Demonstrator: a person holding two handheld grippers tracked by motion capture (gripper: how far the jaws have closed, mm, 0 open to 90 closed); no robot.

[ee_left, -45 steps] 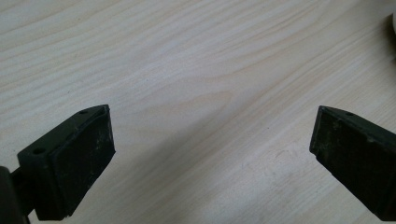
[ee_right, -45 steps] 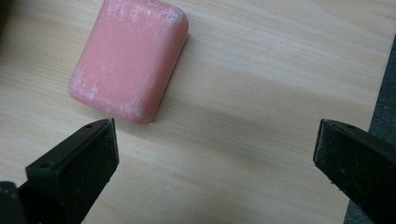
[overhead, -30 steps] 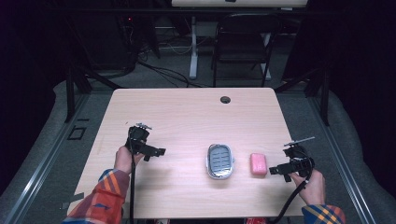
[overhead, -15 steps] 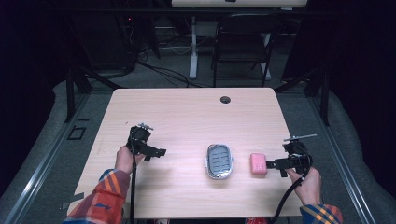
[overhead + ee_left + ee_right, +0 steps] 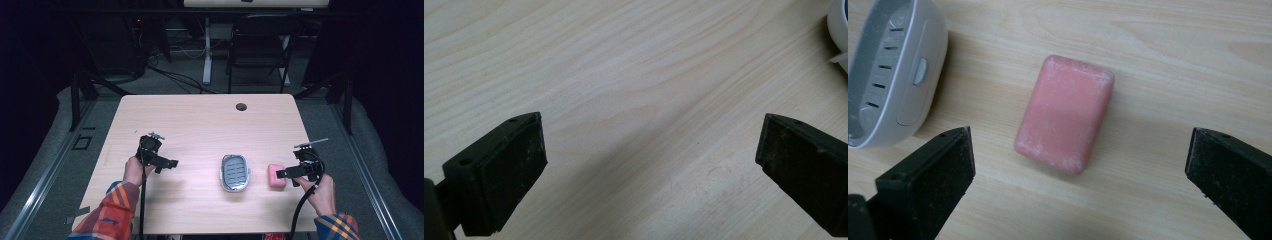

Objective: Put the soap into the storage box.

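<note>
My right gripper [image 5: 1080, 170] stands with its jaws spread wide and nothing between them; the pink soap bar [image 5: 1064, 113] lies flat on the table [image 5: 1168, 45] just ahead of them, untouched and centred in the gap. In the high view the same gripper [image 5: 281, 173] sits at the bar's [image 5: 275, 175] right edge, pointing toward it. The bar lies skewed to my jaw line, one corner nearer my left-hand pad.

Risk one: if I close at this angle, the pads meet corners rather than flat sides, and the bar may twist or squirt out. Its surface looks chalky and rounded at the edges, so I judge grip to be poor.

Risk two: the grey soap dish [image 5: 890, 70] sits just beside the bar, close to my left-hand jaw. Advancing without correcting could knock the dish's rim and shift it. From above, the dish [image 5: 234, 172] is near the bar but apart from it.

Risk three: coming down too low would scrape the pads on the wood before they reach the bar's sides.

My left gripper [image 5: 651, 165] is likewise wide open and empty, over bare table; in the high view it [image 5: 170, 163] is well apart from the dish. A white rim edge [image 5: 839, 30] shows at the corner of its view; no hazard there.
</note>
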